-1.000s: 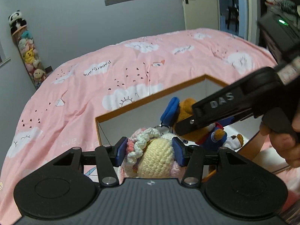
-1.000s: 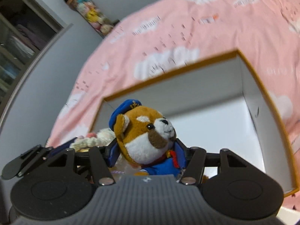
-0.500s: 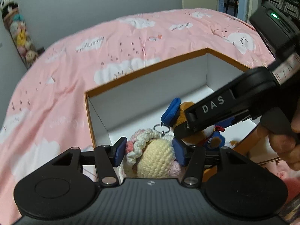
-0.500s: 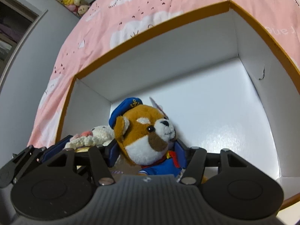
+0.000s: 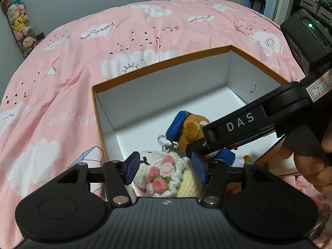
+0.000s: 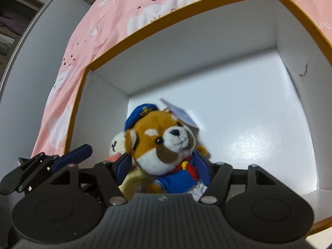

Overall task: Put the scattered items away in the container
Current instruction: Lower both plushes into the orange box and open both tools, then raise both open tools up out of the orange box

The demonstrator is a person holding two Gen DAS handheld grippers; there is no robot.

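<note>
Toys inside box (image 5: 161, 66) on bed (image 5: 87, 47). Left hand-held gripper (image 5: 165, 169) opening, pads clear of crochet doll (image 5: 164, 174); right hand-held gripper (image 6: 164, 167) opening around plush dog (image 6: 164, 143). No strays visible; task looks nearly done.

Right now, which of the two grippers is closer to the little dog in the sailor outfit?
Right. The right gripper has the sailor dog between its opening jaws inside the box; the left gripper sits beside it, jaws opening around the crocheted doll.
</note>
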